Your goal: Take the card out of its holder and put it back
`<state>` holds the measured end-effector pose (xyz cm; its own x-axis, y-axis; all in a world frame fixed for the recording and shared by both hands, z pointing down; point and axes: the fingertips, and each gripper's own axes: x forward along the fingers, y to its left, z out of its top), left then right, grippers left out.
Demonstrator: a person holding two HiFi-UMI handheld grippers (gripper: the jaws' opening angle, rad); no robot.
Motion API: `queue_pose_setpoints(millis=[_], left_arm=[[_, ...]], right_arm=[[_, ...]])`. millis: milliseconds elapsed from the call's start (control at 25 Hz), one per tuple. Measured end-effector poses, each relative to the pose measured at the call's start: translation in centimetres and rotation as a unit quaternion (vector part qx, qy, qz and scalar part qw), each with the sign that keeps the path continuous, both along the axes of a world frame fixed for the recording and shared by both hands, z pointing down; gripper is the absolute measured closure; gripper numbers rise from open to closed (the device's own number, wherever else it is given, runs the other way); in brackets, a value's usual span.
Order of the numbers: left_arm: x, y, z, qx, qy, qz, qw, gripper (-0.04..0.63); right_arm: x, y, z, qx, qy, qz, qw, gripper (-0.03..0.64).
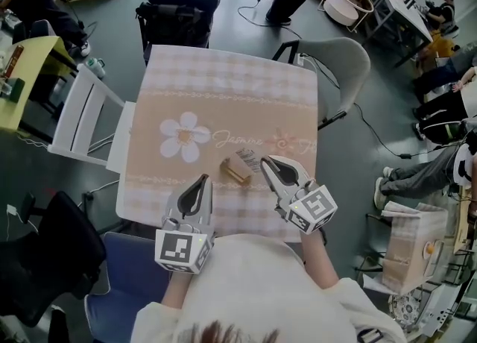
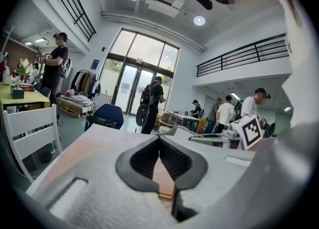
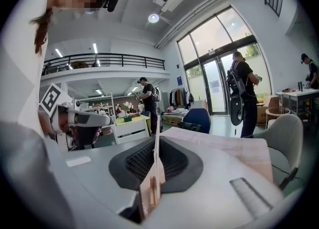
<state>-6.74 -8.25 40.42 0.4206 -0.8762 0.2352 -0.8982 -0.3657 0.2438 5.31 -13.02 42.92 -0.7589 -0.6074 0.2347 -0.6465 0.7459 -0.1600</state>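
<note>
Pinching the card [image 1: 248,158] with our right gripper [image 1: 265,161] at the moment. In the right gripper view the jaws are clamped flat on it, so we only see it edge-on as a thin pale strip between the pads. Grabbing it by its faces like that makes sense, since it keeps the card upright and lined up with the slot.

The wooden holder [image 1: 234,171] lies on the flowery tablecloth [image 1: 223,88], just left of the right jaw tips. The card is at the holder's right end, touching it as far as we can tell. Whether its bottom edge is actually down in the slot or just above it, we honestly can't say from these angles. So we can't call this the taking-out half or the putting-back half.

Our left gripper [image 1: 201,182] hovers near the holder but apart from it, jaws pressed together with nothing between them. Our guess is it's parked close so it can steady that little block if it wants to slide or tip.
</note>
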Motion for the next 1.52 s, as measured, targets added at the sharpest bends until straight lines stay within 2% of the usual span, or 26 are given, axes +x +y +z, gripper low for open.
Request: queue_pose_setpoints(millis=[440, 640, 1040, 1520], left_arm=[[0.2, 0.4, -0.4, 0.004, 0.0, 0.008, 1.0, 0.589], [0.2, 1.1, -1.1, 0.009, 0.007, 0.01, 0.9999, 0.589], [0.6, 1.9, -2.4, 0.019, 0.013, 0.015, 0.9996, 0.589], [1.3, 2.5, -2.8, 0.026, 0.012, 0.022, 0.9994, 0.589]], right_arm=[[4.3, 3.0, -8.2, 0.071, -0.02, 0.093, 0.993, 0.603], [5.2, 4.7, -8.4, 0.069, -0.023, 0.114, 0.991, 0.603], [5.3, 7.2, -8.8, 0.068, -0.041, 0.132, 0.988, 0.603], [3.6, 7.3, -8.4, 0.068, -0.042, 0.107, 0.991, 0.603]])
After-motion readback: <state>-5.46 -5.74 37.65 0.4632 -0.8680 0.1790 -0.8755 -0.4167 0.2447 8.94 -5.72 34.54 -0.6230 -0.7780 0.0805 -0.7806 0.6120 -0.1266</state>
